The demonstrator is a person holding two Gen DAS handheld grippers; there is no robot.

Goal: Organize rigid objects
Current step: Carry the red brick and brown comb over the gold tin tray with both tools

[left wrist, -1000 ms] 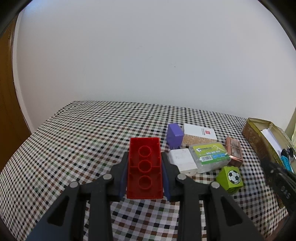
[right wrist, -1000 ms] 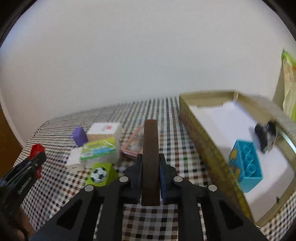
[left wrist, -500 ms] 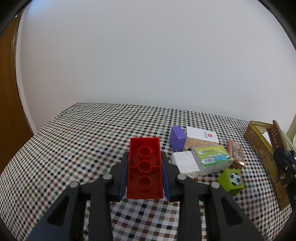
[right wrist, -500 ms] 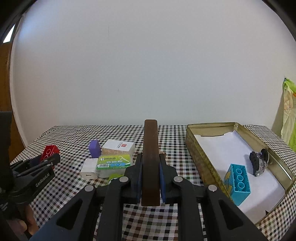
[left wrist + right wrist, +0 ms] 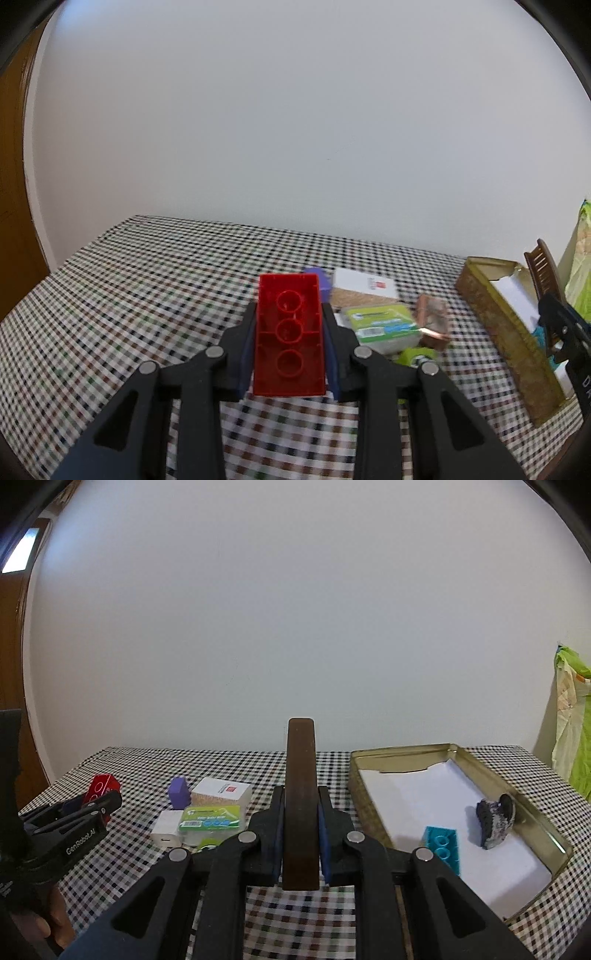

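My left gripper (image 5: 289, 314) is shut on a red brick (image 5: 288, 332), held hollow side up above the checked tablecloth. In the right wrist view the same brick (image 5: 101, 786) and left gripper (image 5: 92, 805) sit at the far left. My right gripper (image 5: 301, 812) is shut on a brown comb (image 5: 301, 794), seen edge-on, just left of an open gold tin (image 5: 546, 834). From the left wrist view the comb (image 5: 541, 266) and right gripper (image 5: 561, 325) hover over that tin (image 5: 491, 321). A blue brick (image 5: 443, 849) and a dark lumpy object (image 5: 495, 819) lie in the tin on white paper.
Loose items cluster mid-table: a purple block (image 5: 178, 792), a white-and-cork box (image 5: 221, 792), a green-lidded case (image 5: 210, 819), a white charger (image 5: 166, 827), a green football cube (image 5: 415, 356) and a copper-coloured box (image 5: 432, 321). A green bag (image 5: 576, 731) hangs at the right.
The right gripper with the comb has risen and levelled out, so the tin now sits lower and flatter to its right. The left gripper keeps its grip on the red brick, barely moving.
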